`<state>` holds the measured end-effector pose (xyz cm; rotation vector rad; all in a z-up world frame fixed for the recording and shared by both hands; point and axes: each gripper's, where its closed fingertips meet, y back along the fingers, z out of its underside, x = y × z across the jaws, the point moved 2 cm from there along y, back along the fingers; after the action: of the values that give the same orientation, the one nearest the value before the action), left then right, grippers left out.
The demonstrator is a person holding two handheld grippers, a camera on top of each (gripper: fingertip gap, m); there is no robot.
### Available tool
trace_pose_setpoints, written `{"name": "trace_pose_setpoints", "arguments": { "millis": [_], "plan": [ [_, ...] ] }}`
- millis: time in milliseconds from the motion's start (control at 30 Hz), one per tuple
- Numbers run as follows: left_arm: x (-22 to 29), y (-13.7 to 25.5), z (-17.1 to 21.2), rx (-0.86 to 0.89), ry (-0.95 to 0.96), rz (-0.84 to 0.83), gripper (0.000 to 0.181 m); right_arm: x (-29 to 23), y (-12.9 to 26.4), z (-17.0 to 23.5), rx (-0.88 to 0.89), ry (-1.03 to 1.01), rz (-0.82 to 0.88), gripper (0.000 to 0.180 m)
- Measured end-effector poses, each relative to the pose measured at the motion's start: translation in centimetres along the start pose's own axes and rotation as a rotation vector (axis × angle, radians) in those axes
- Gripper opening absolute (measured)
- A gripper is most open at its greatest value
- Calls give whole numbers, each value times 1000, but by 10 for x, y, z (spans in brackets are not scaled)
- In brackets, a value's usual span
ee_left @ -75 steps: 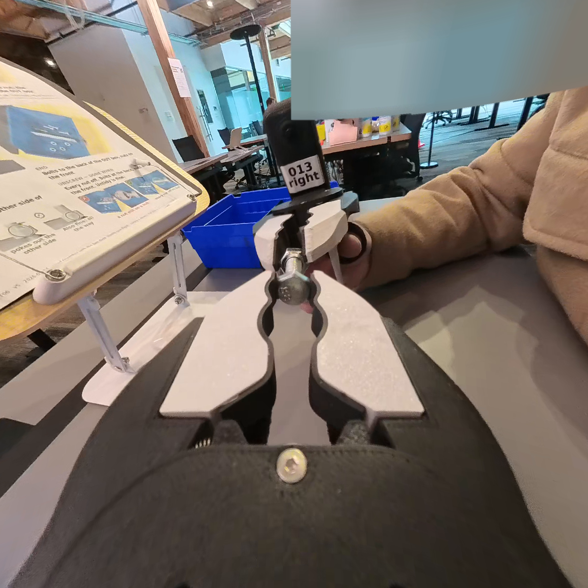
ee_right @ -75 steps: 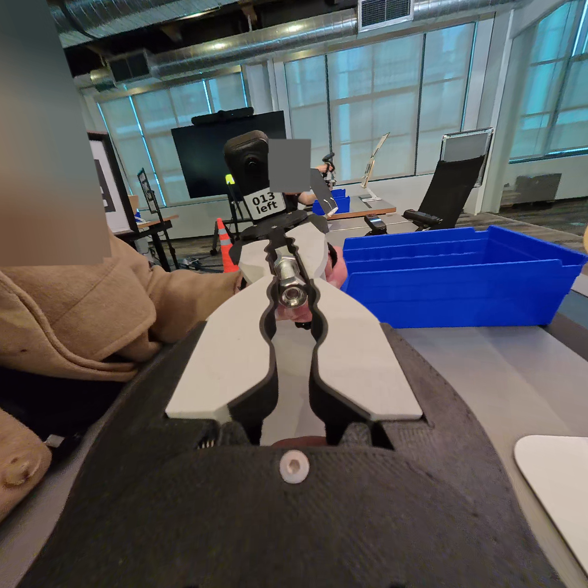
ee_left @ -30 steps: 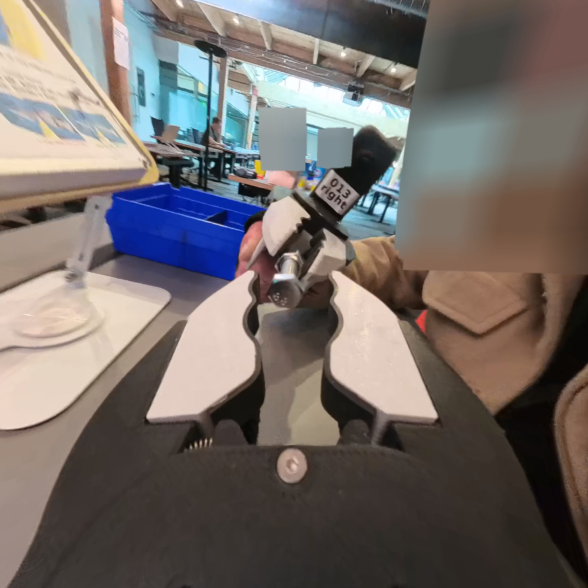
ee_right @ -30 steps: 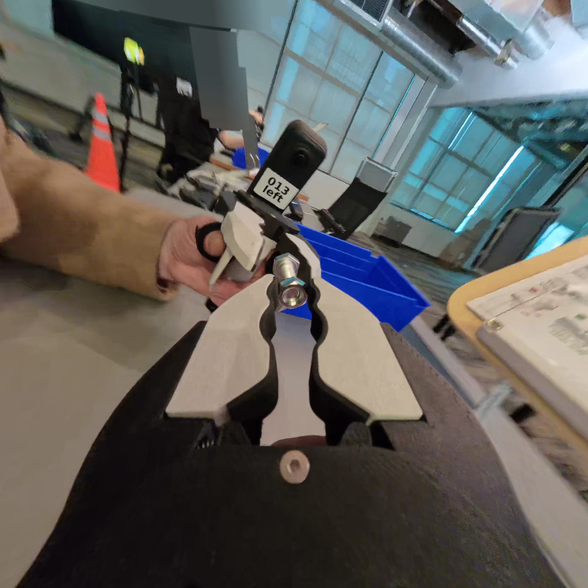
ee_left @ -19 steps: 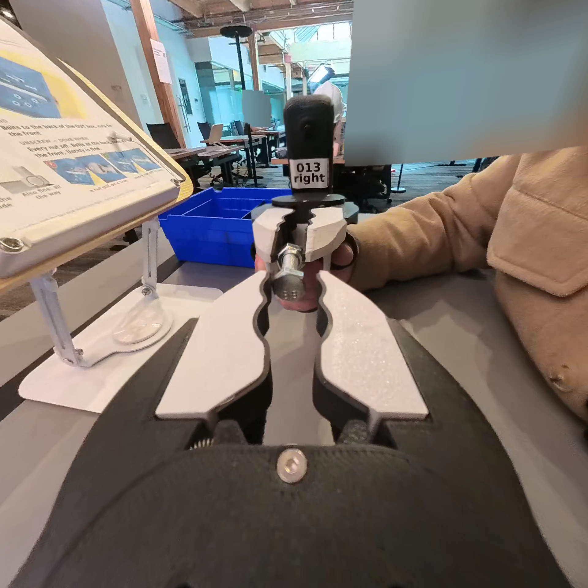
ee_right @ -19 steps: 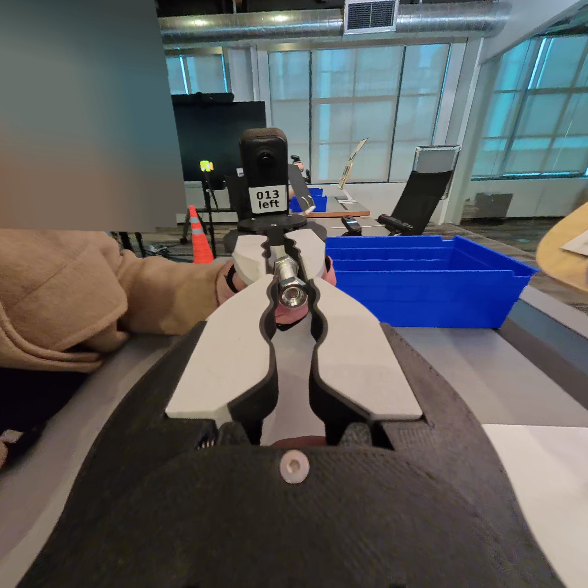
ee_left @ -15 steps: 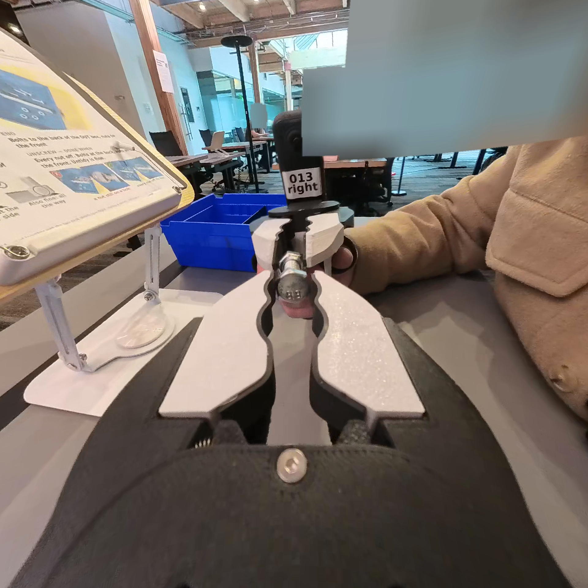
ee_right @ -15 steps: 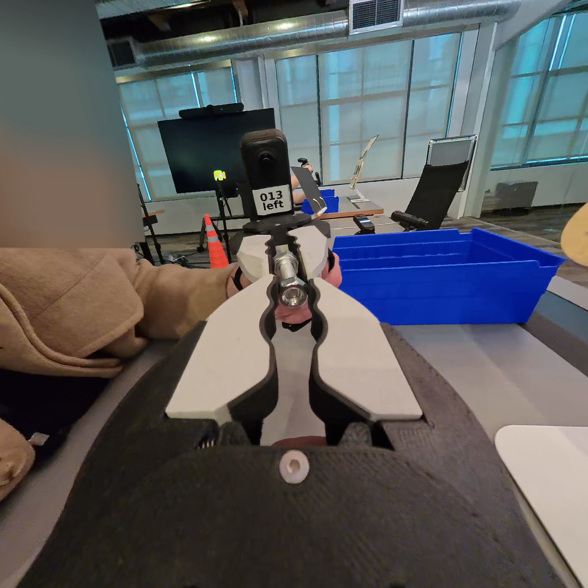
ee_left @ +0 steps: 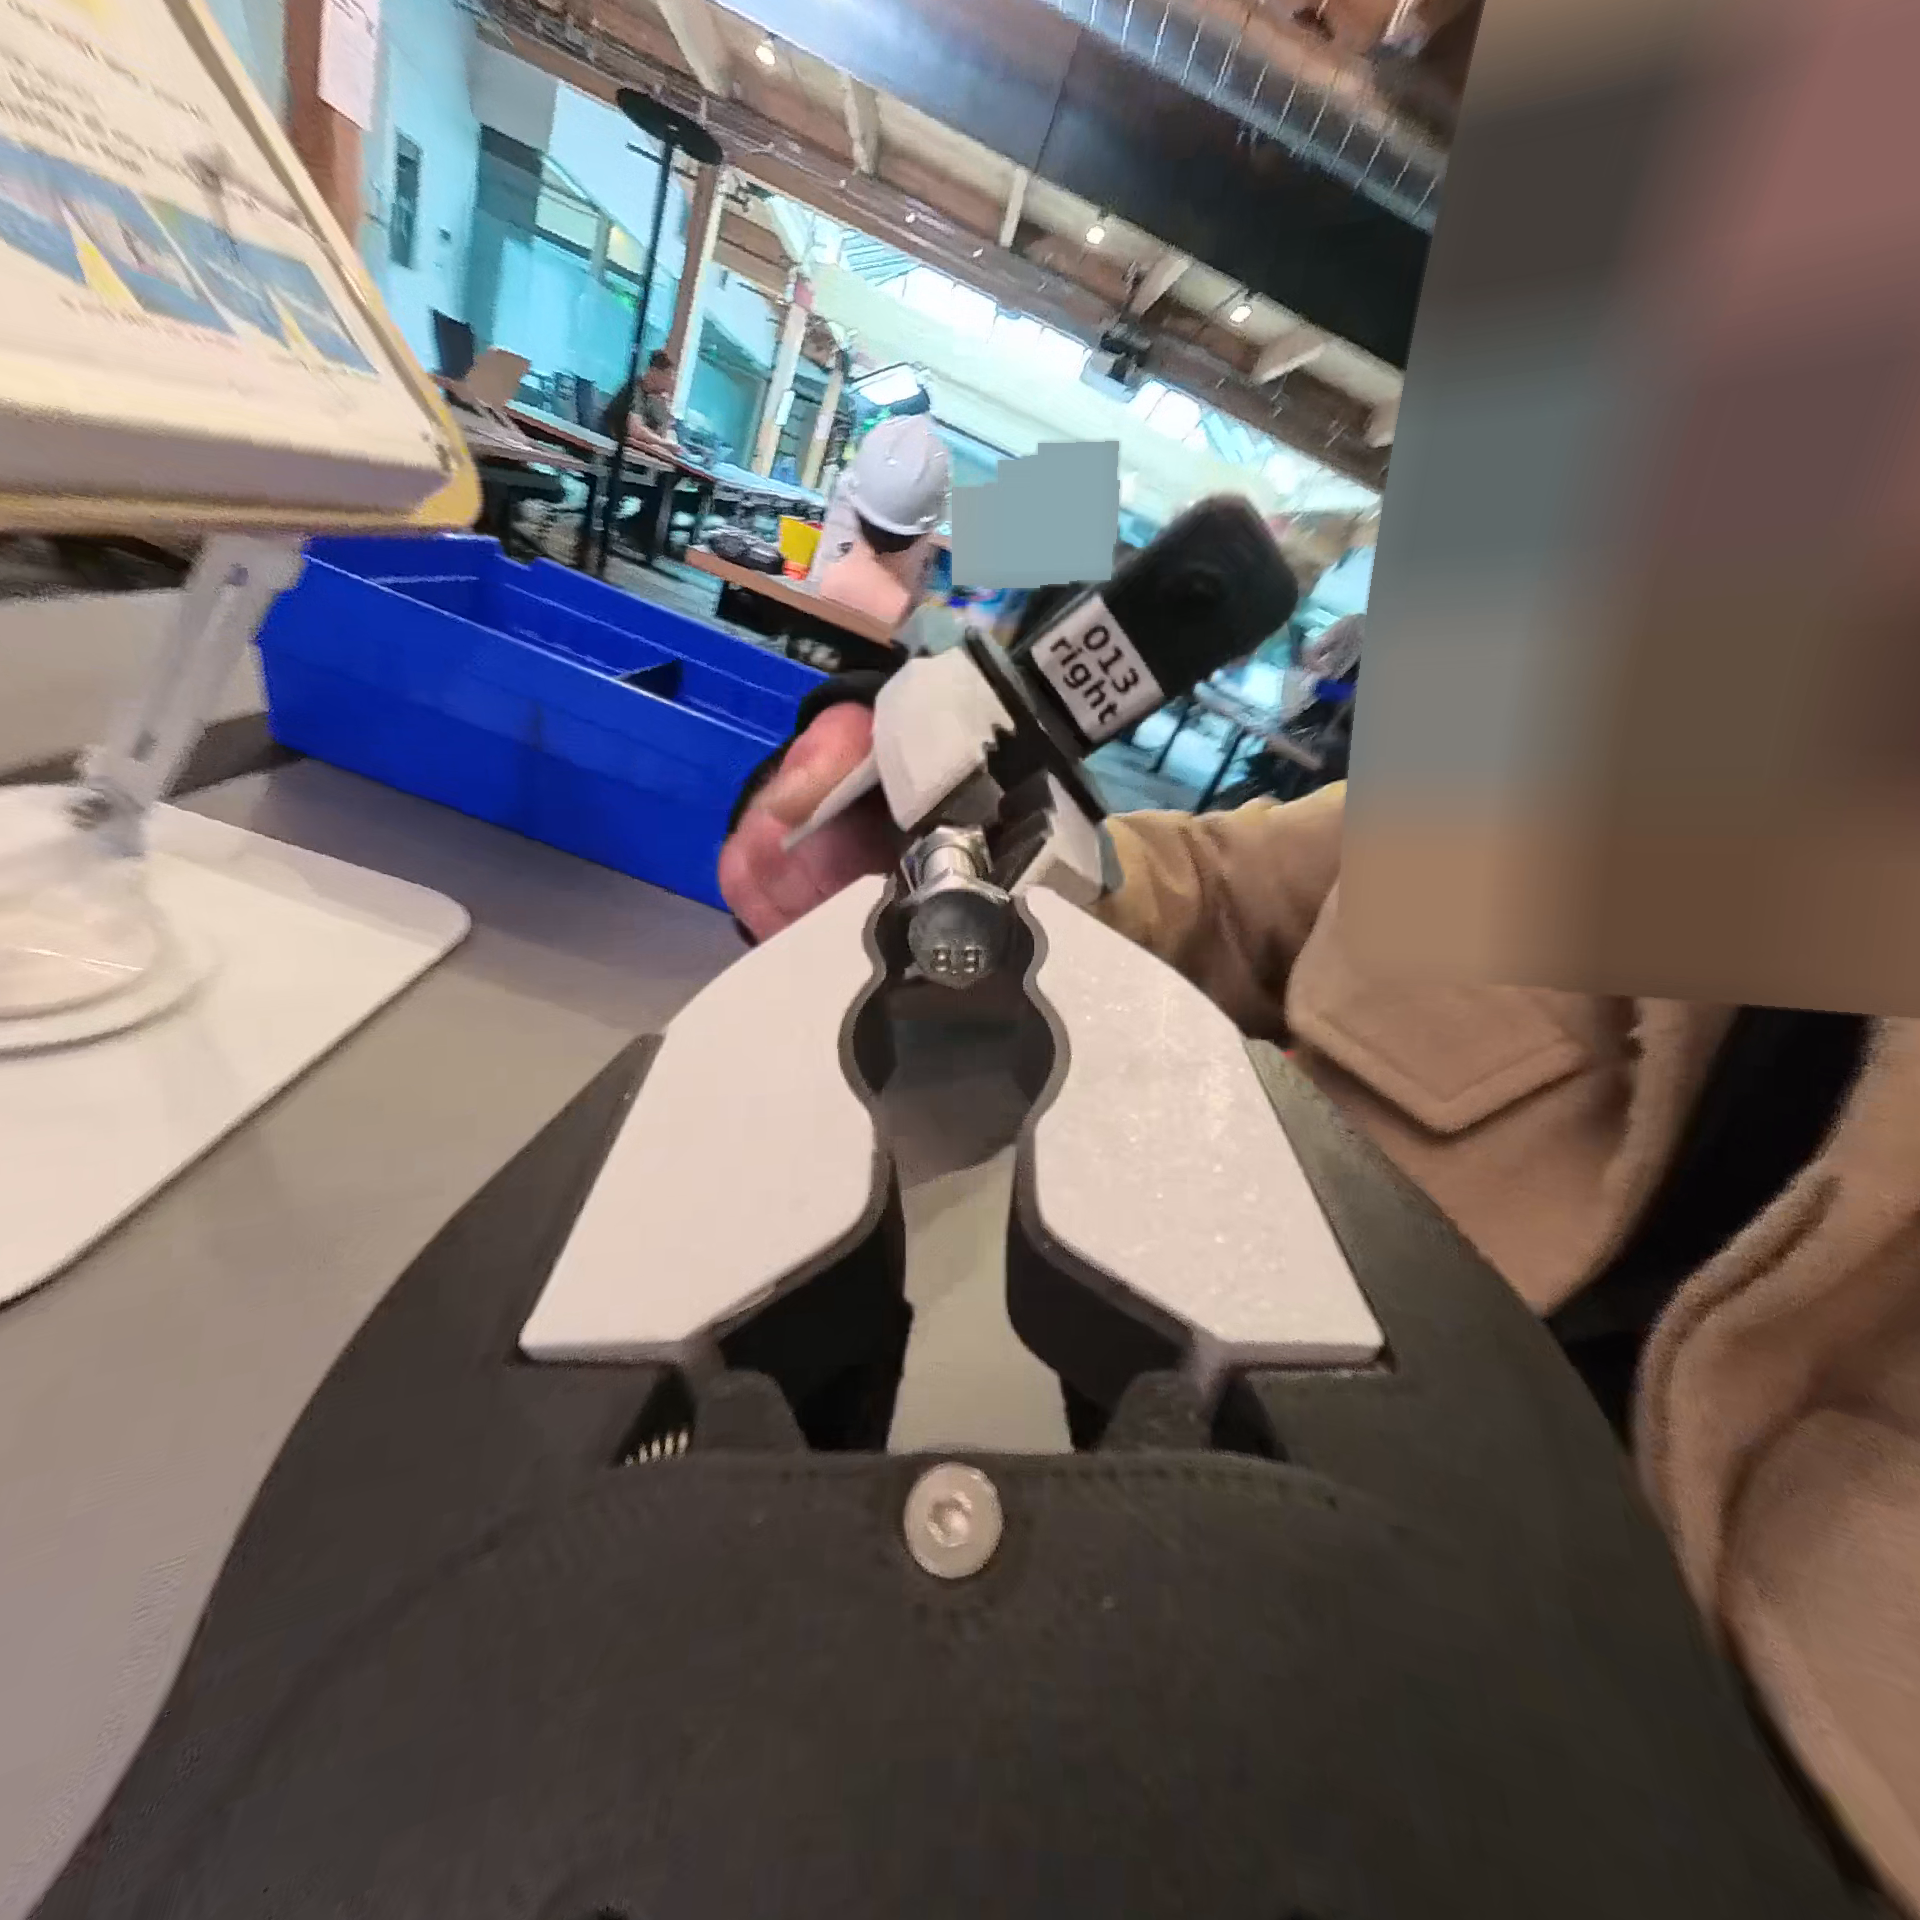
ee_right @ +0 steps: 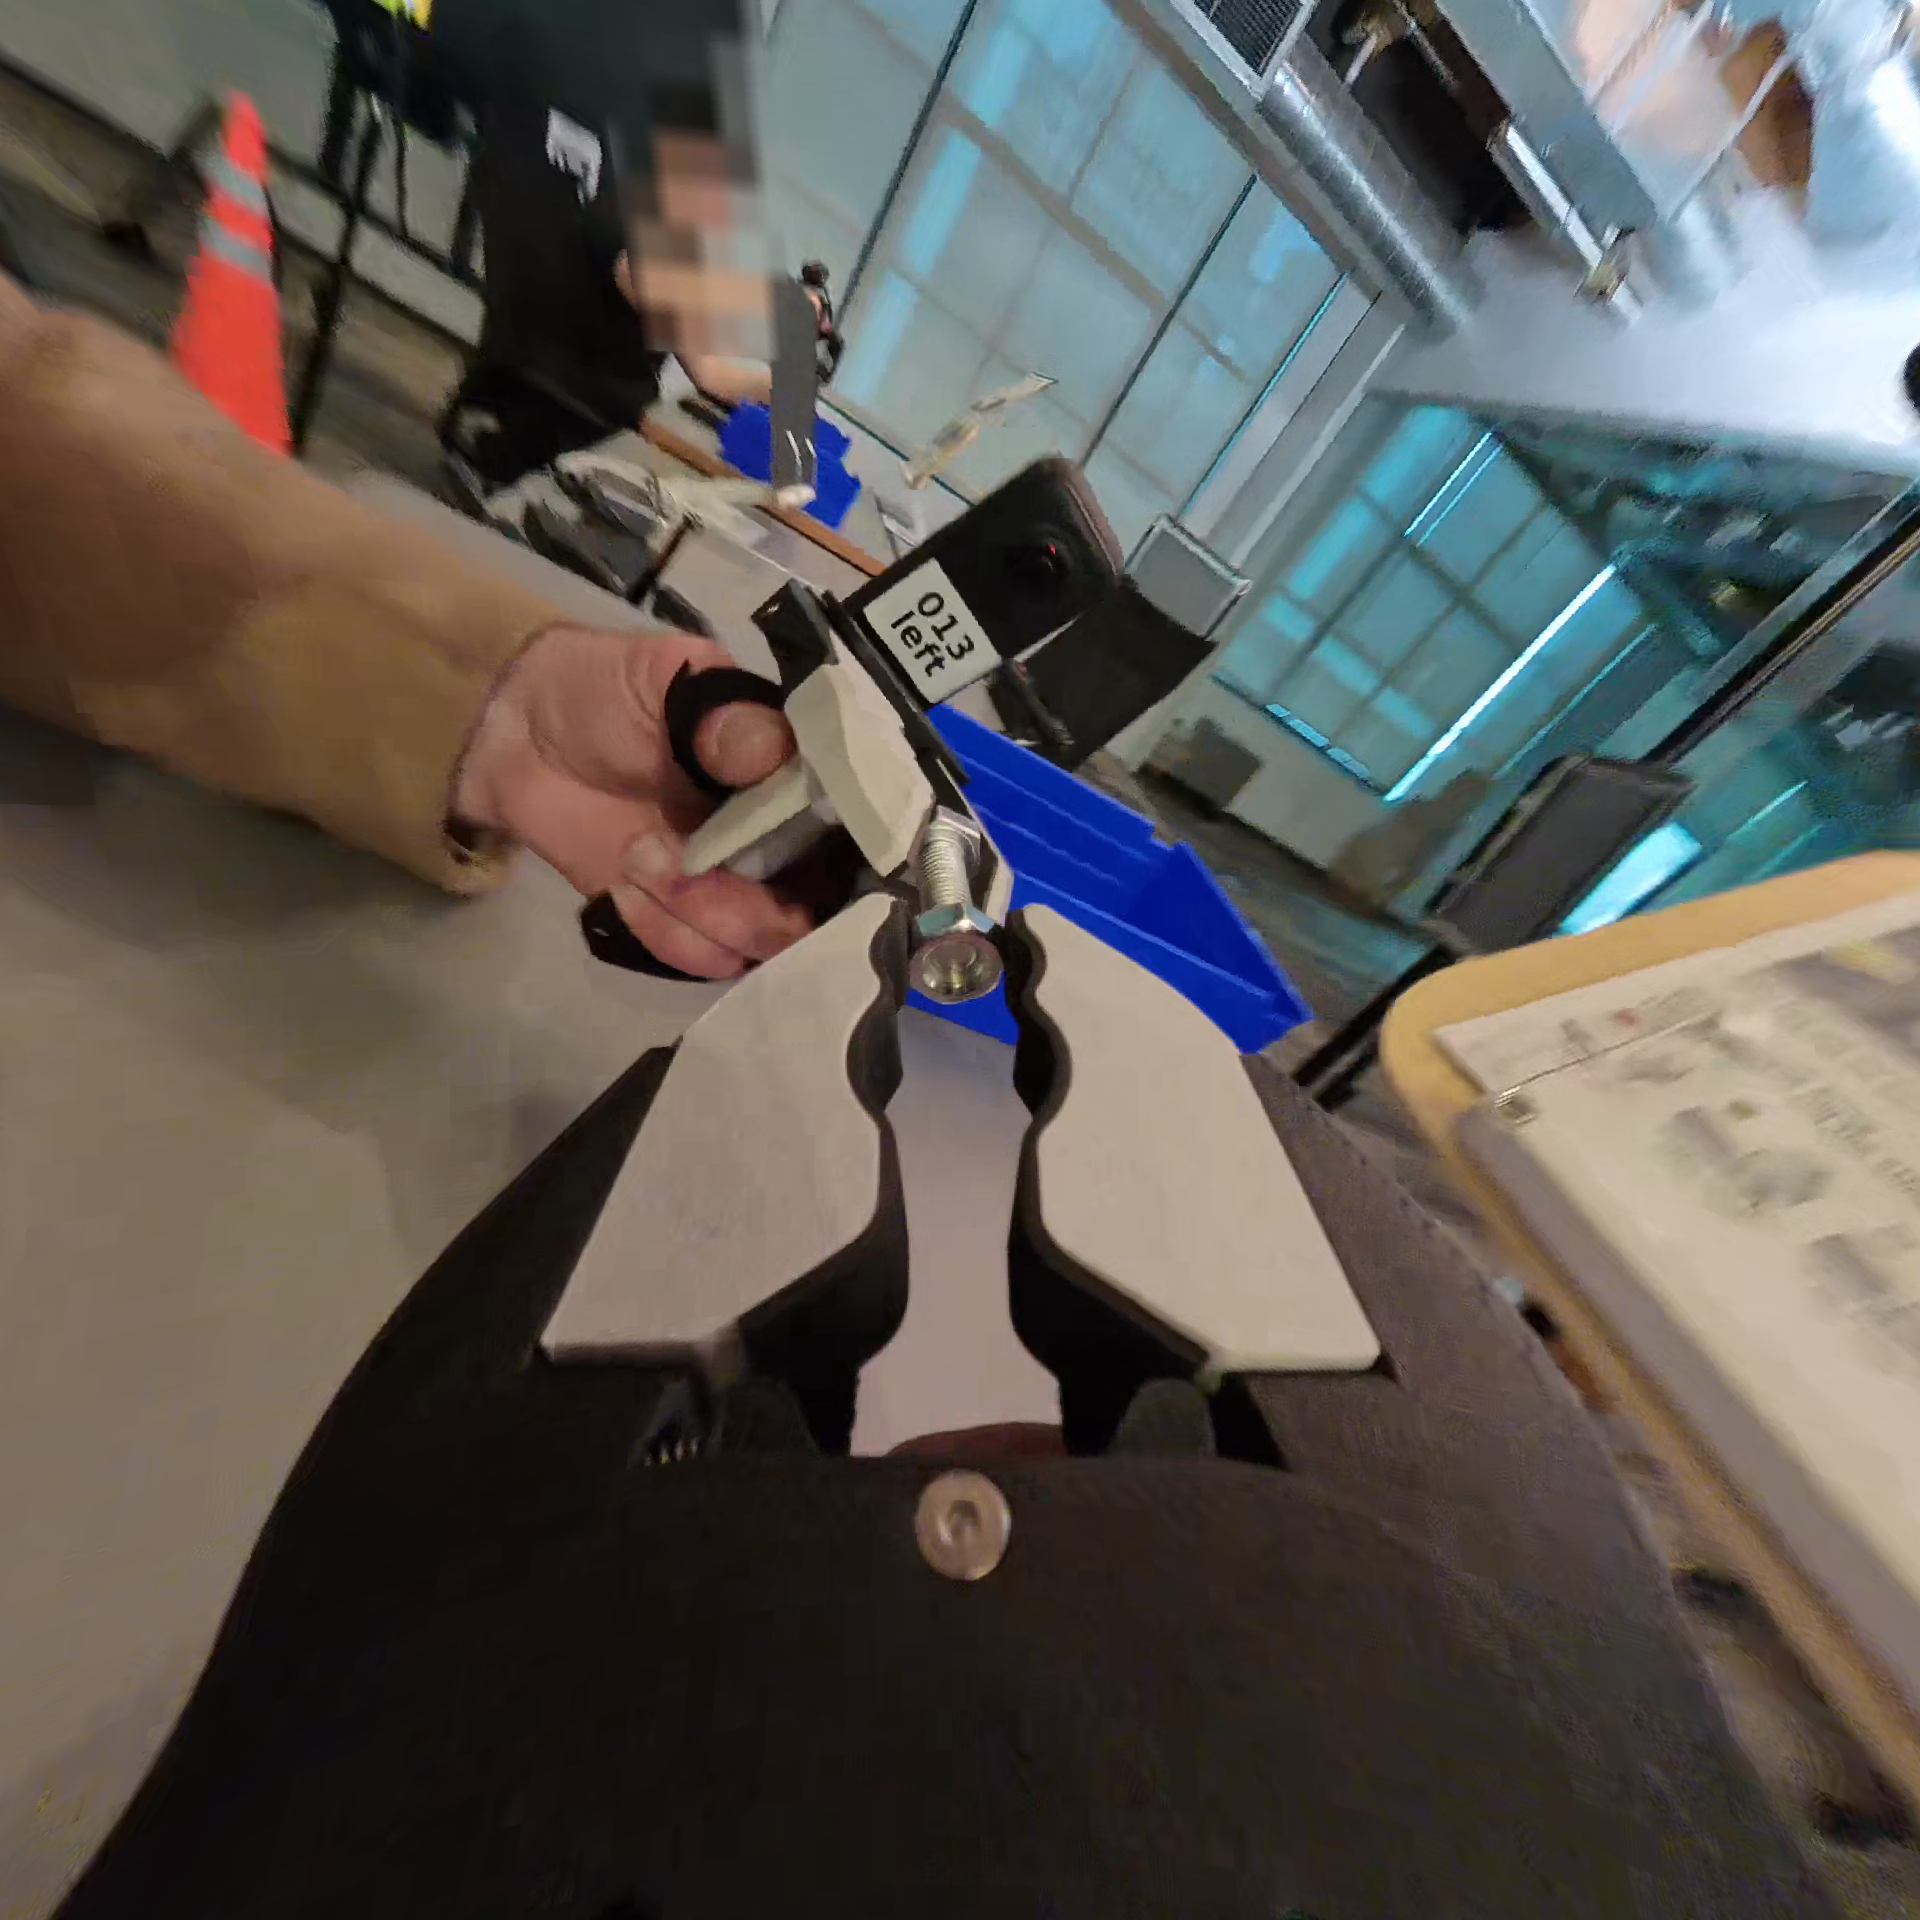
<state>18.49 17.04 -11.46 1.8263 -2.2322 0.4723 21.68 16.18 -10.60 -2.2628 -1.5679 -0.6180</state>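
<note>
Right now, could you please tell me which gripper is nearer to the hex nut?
Right. The right gripper has its jaws shut on the hex nut; the left gripper clamps the bolt head at the opposite end.

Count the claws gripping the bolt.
2. The left claw grips the bolt by its head; the right claw grips its nut end. No claw is hidden.

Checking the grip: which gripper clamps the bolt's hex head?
The left gripper: its tips pinch the stamped hex head of the bolt; the right gripper holds the nut on the threaded end.
</note>
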Motion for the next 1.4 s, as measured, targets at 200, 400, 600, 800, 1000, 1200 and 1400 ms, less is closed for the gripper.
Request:
{"name": "trace_pose_setpoints", "arguments": {
  "millis": [200,400,600,800,1000,1200,1400],
  "plan": [
    [-4,-7,5,19,140,71,17,-7,1,4,-163,577,112,17],
    [-6,-12,8,26,197,91,17,-9,1,7,-229,816,153,18],
    [-3,-13,6,42,181,97,18,-7,1,4,-165,600,133,17],
    [-4,-14,6,28,89,77,39,-11,-1,8,-117,369,79,17],
    [1,-13,3,3,-104,1,44,2,3,6,-28,9,33,18],
    [-4,-12,4,-55,-289,-127,42,5,5,8,53,-323,-80,18],
    [-2,-13,5,-108,-454,-205,30,0,4,10,113,-561,-185,17]
  ]
}}
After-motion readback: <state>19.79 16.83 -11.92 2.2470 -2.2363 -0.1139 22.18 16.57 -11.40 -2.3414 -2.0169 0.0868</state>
